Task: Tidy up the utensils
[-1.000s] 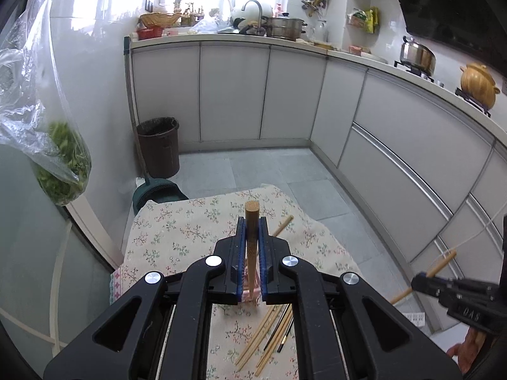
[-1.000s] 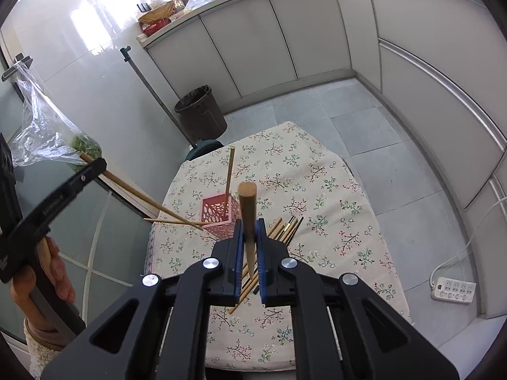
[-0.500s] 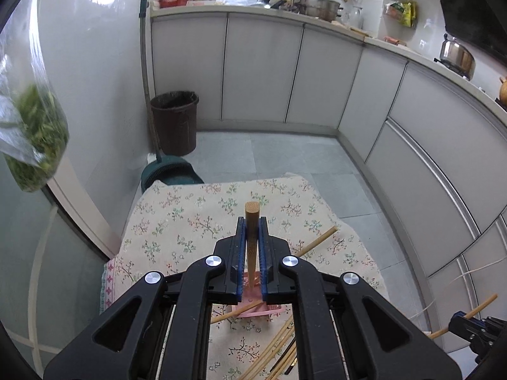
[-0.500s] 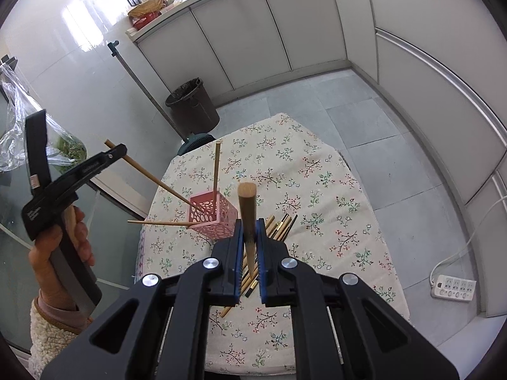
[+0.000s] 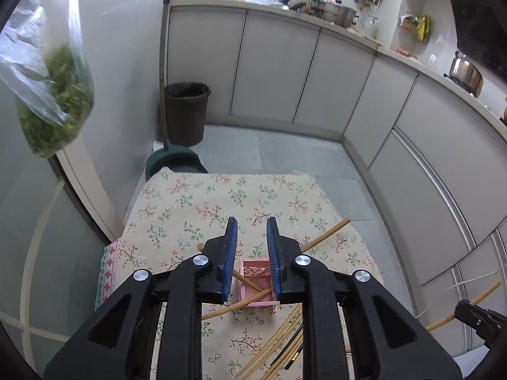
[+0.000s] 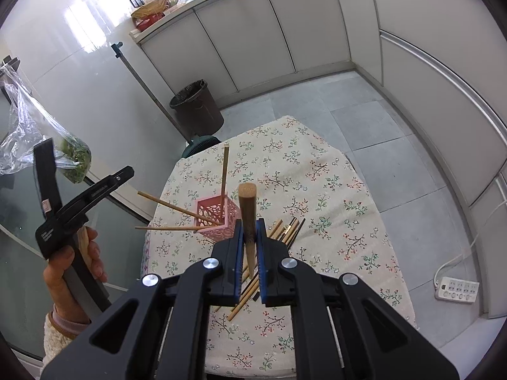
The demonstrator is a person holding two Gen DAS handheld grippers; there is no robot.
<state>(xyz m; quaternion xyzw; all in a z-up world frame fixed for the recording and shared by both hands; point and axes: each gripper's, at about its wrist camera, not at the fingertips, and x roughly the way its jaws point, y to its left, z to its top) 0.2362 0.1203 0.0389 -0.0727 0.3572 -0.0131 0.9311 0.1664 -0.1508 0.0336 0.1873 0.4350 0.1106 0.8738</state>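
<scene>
Left tool (image 5: 252, 253) hangs released, jaws apart, right above the pink holder (image 5: 256, 285), which stands on the bench (image 5: 190, 202) with three chopsticks (image 6: 177, 207) leaning in it. Right tool (image 6: 250, 247) grips one upright chopstick (image 6: 247, 215); just beyond it loose chopsticks (image 6: 285, 229) lie beside the holder.

Under both grippers lies a matt floral cloth (image 6: 317, 190). Ahead of the right gripper (image 6: 250, 247), whose pads grip a smooth wooden chopstick (image 6: 247, 209), stands a pink perforated plastic holder (image 6: 210, 218). Beyond it, glossy cabinet fronts (image 6: 253, 31) and matt floor tiles (image 6: 364, 120).
</scene>
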